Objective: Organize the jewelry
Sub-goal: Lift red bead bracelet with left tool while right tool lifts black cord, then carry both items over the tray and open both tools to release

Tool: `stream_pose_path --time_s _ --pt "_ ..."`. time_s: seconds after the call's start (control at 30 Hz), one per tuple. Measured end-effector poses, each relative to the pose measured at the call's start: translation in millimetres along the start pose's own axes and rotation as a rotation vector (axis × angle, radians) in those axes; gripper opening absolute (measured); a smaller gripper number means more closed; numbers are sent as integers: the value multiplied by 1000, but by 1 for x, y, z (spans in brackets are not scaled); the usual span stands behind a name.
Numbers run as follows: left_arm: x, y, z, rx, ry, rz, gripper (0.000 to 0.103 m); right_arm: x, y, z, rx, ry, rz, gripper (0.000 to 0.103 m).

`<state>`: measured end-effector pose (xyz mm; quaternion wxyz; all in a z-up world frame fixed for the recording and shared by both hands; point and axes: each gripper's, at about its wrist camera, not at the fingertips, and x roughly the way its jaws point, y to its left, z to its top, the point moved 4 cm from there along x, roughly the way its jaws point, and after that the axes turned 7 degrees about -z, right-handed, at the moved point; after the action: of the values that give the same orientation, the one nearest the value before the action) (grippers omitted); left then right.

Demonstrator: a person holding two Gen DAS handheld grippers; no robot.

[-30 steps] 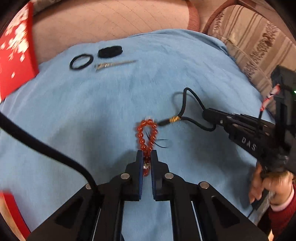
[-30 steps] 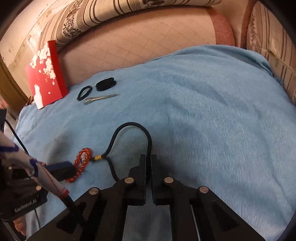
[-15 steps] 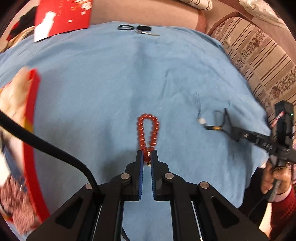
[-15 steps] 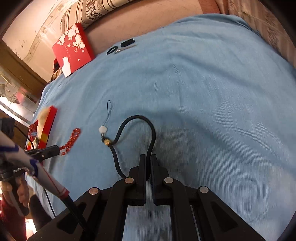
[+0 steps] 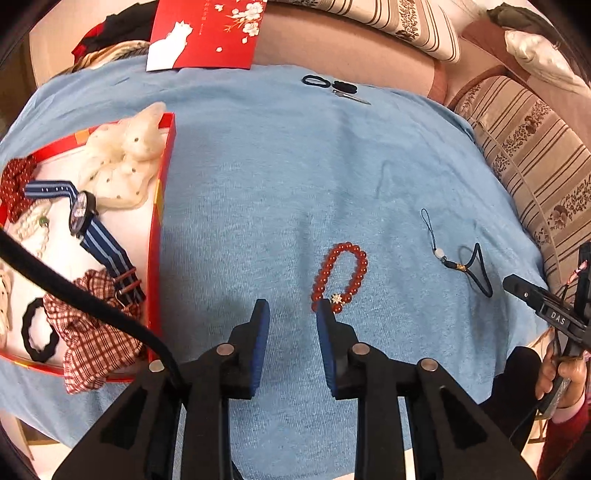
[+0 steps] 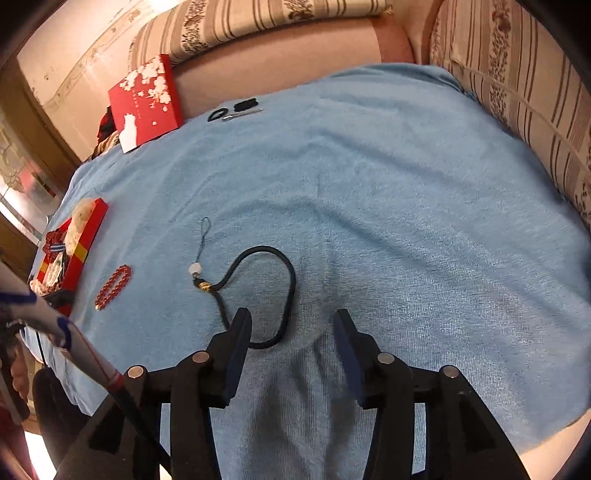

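A red bead bracelet [image 5: 341, 275] lies on the blue cloth [image 5: 280, 177], just beyond the right finger of my left gripper [image 5: 291, 308], which is open and empty. It also shows in the right wrist view [image 6: 112, 282]. A black cord strap with a white bead [image 6: 258, 288] lies on the cloth; its loop reaches between the fingers of my right gripper [image 6: 293, 319], which is open and empty. The strap also shows in the left wrist view [image 5: 463, 266]. A red open box [image 5: 157, 206] at the left holds a striped-band watch [image 5: 85, 214], scrunchies and a black hair tie.
A red box lid with white blossoms [image 5: 207, 33] leans at the back. A black hair tie [image 5: 316, 80], a black scrunchie [image 5: 345, 87] and a metal hair clip [image 5: 351, 96] lie at the far edge. Striped sofa cushions [image 6: 517, 85] flank the cloth on the right.
Both grippers have opened and let go: the bracelet and the cord strap now lie free on the cloth. The grippers have pulled back, and the box now shows fully at the left.
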<state>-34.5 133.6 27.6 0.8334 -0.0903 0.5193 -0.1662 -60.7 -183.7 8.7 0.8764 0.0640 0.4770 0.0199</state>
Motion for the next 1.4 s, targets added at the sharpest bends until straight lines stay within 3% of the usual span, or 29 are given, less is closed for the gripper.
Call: stream_pose_path --time_s 0.27,0.5,0.67,0.7,0.73,0.77,0.8,0.87,1.03,1.27,1.4 --pt "28 -17 5 33 30 -41 25 21 47 9 -97 -6 96 50" --pt "59 -23 14 77 74 -43 25 54 60 12 -152 42 74 50" --pt "68 -31 20 111 64 -23 25 60 66 13 -182 24 67 50" --pt "69 -32 20 123 59 -4 21 60 67 13 -189 18 61 41" --pt "69 -33 19 135 55 15 8 60 68 13 -201 16 51 31" --pt "68 -34 18 138 53 20 7 60 69 12 -205 18 50 19" --pt "66 -34 18 132 45 21 7 59 69 12 -204 18 57 14" --pt "59 -34 18 112 27 22 7 56 68 14 -190 15 67 9" --pt "22 -37 20 94 -46 -6 7 34 72 21 -161 -25 107 9" --pt "-59 -27 20 88 -156 -22 7 -13 97 36 -189 -110 172 9" --pt "-107 -2 23 45 -208 -21 7 -36 117 41 -225 -150 202 9"
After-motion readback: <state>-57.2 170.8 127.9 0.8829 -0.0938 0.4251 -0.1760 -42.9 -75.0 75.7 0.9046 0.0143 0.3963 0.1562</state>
